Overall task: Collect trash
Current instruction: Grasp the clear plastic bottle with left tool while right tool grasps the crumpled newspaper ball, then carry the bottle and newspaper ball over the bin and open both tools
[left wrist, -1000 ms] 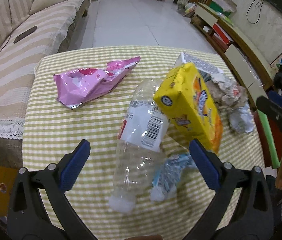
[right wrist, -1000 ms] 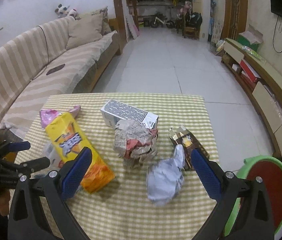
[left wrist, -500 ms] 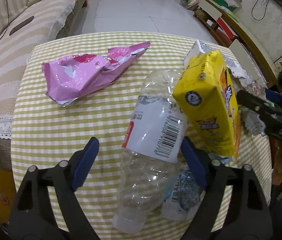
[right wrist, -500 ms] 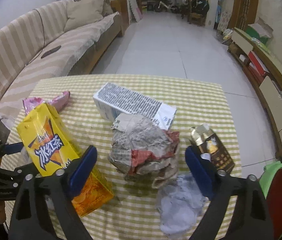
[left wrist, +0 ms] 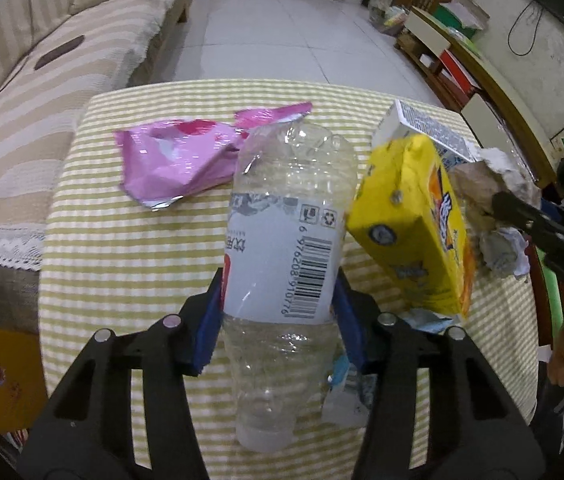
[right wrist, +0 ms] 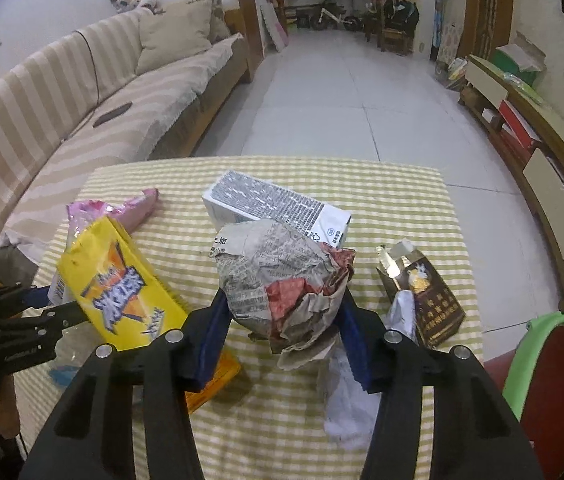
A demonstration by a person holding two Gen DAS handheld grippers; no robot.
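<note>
while our left gripper [left wrist: 278, 312] has just been closing, its blue fingers [left wrist: 208, 332] now clamp the clear plastic bottle [left wrist: 282, 264] on the checked surface [left wrist: 130, 264], the pink wrapper [left wrist: 178, 160] behind it. rightwards, past the yellow carton [right wrist: 122, 284], our right gripper [right wrist: 282, 320] has been closing too, fingers pressing the crumpled newspaper ball [right wrist: 282, 280].

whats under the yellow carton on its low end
In the left wrist view, the yellow carton leans over a crumpled blue-and-white wrapper, part of which shows beside the clear bottle. The rest of the wrapper, and anything else beneath the carton, is covered.
</note>
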